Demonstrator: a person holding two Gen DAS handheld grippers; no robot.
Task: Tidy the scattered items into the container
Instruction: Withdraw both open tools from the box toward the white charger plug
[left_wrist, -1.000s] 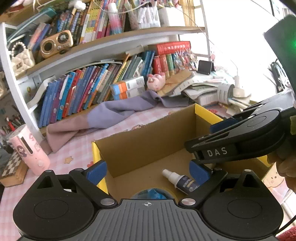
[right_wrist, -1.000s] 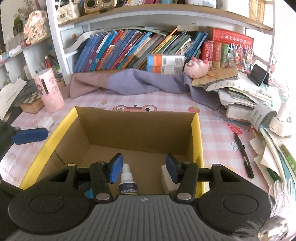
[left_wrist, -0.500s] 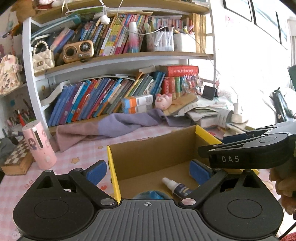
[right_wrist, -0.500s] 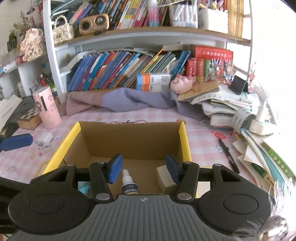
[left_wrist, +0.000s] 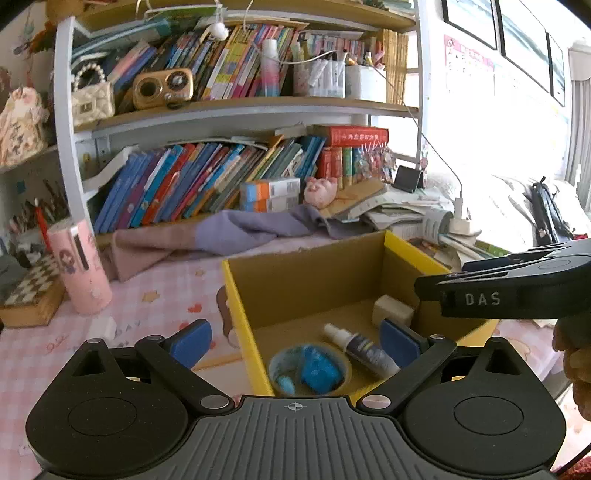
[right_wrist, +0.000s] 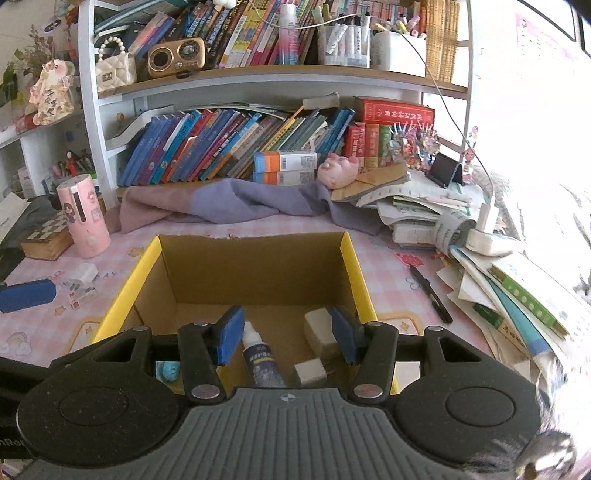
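Note:
The yellow-rimmed cardboard box (right_wrist: 147, 258) stands on the pink checked table. In it lie a small spray bottle (right_wrist: 258, 362), a white block (right_wrist: 317, 328), a smaller white cube (right_wrist: 310, 371) and a round tub with blue pieces (left_wrist: 310, 369). My right gripper (right_wrist: 287, 334) hovers over the box's near side, open, with nothing between its pads. My left gripper (left_wrist: 295, 341) is open too, straddling the box's left wall (left_wrist: 236, 295). The right gripper's body (left_wrist: 517, 291) shows at the right of the left wrist view. Left of the box lie a small white roll (right_wrist: 83, 273) and little red-and-white pieces (right_wrist: 81, 295).
A black pen (right_wrist: 430, 293) lies right of the box, beside a heap of papers and books (right_wrist: 480, 266). A pink cylinder (right_wrist: 83, 218) and a chequered box (right_wrist: 48, 236) stand at the left. A purple cloth (right_wrist: 240, 203) and bookshelves fill the back.
Both grippers have drawn back from the box and risen a little. The left one has also shifted left, so the box's left wall now lies between its fingers. Jaw openings look unchanged.

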